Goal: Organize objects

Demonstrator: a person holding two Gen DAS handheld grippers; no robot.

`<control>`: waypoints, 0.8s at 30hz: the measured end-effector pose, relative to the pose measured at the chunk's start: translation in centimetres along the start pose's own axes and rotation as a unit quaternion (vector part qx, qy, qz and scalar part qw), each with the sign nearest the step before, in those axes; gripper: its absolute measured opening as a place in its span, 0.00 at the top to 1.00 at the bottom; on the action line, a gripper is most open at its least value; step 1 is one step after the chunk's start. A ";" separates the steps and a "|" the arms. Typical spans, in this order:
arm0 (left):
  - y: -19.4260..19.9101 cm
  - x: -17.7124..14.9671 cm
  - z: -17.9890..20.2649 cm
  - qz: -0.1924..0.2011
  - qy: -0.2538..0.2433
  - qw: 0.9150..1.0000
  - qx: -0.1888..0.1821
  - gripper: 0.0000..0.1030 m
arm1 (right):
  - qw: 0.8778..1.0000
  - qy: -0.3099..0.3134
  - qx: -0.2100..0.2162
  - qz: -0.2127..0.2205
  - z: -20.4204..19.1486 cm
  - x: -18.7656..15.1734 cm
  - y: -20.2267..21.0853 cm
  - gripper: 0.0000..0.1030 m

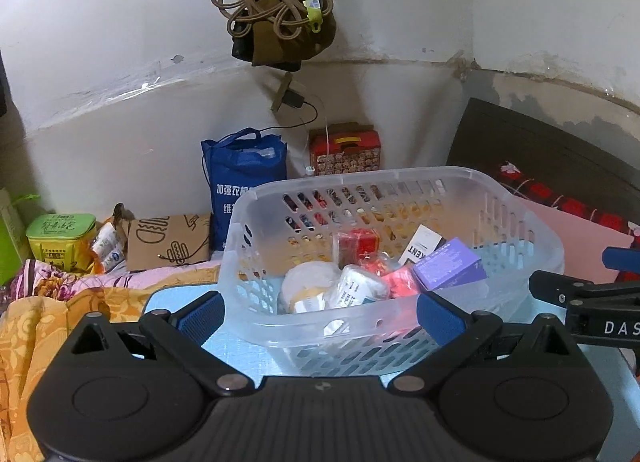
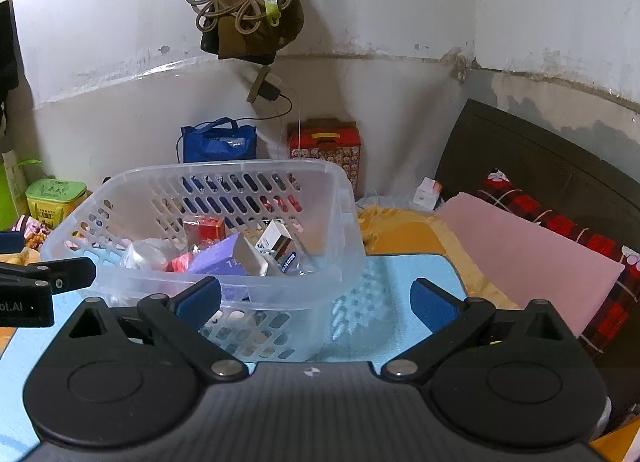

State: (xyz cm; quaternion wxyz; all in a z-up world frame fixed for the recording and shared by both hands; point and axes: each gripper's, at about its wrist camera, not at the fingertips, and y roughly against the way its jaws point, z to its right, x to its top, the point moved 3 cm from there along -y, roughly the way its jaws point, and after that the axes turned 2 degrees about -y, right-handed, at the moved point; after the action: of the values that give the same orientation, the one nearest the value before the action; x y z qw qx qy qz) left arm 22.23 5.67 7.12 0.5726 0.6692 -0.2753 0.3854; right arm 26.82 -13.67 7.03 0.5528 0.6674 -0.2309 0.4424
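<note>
- Light blue mat (image 2: 400,302) under both your tools covers the work surface, with orange patterned bedding (image 1: 44,326) at its left edge.
- Your left gripper (image 1: 320,312) has its jaws spread wide with nothing between them, just in front of the near wall of the clear slotted basket (image 1: 400,178).
- Your right gripper (image 2: 316,300) is spread apart too and holds nothing; its left finger overlaps the basket's near right corner in that view.
- Inside the basket lie a purple box (image 1: 448,264), a red box (image 1: 358,244), a white roll (image 1: 356,286) and a white box with dark print (image 1: 424,248), crowded together.
- Right of the basket sits a pink pad (image 2: 528,250).
- Farther back, a blue bag (image 1: 244,178) and a red patterned box (image 1: 346,154) stand against the white wall (image 1: 400,2).
</note>
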 end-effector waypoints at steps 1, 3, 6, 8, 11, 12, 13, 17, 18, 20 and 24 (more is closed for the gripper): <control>0.0 0.0 0.0 0.001 0.001 1.000 0.000 0.00 | 1.000 -0.002 0.000 0.001 0.1 0.1 0.1 0.00; 0.1 0.0 0.1 0.005 -0.001 1.000 0.000 0.00 | 1.000 -0.005 0.001 0.005 0.1 0.1 0.4 0.00; 0.1 -0.1 0.4 0.005 -0.005 1.000 0.000 0.00 | 1.000 -0.007 0.004 0.008 0.3 0.2 0.5 0.00; 0.0 -0.2 0.6 0.004 -0.007 1.000 -0.002 0.00 | 1.000 -0.008 0.004 0.008 0.3 0.2 0.5 0.00; -0.2 -0.3 0.7 0.002 -0.010 1.000 -0.001 0.00 | 1.000 -0.007 0.003 0.006 0.3 0.1 0.3 0.00; -0.3 -0.3 0.8 0.002 -0.011 1.000 -0.001 0.00 | 1.000 -0.007 0.002 0.005 0.2 0.1 0.3 0.00; -0.3 -0.3 0.8 0.002 -0.011 1.000 -0.001 0.00 | 1.000 -0.008 0.001 0.005 0.2 0.1 0.3 0.00; -0.3 -0.4 0.9 0.000 -0.012 1.000 -0.004 0.00 | 1.000 -0.008 0.001 0.002 0.3 0.1 0.2 0.00; -0.4 -0.4 1.0 -0.001 -0.013 1.000 -0.004 0.00 | 1.000 -0.008 0.001 0.002 0.3 0.1 0.1 0.00; -0.4 -0.5 0.9 -0.002 -0.013 1.000 -0.004 0.00 | 1.000 -0.007 0.002 0.002 0.3 0.1 0.1 0.00; -0.5 -0.5 0.8 -0.003 -0.010 1.000 -0.004 0.00 | 1.000 -0.005 0.000 0.001 0.3 0.1 0.1 0.00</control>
State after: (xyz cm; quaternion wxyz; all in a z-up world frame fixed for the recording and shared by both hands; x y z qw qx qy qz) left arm 22.54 4.91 6.40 0.5735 0.6714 -0.2804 0.3764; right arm 26.86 -13.95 7.22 0.5515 0.6693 -0.2344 0.4393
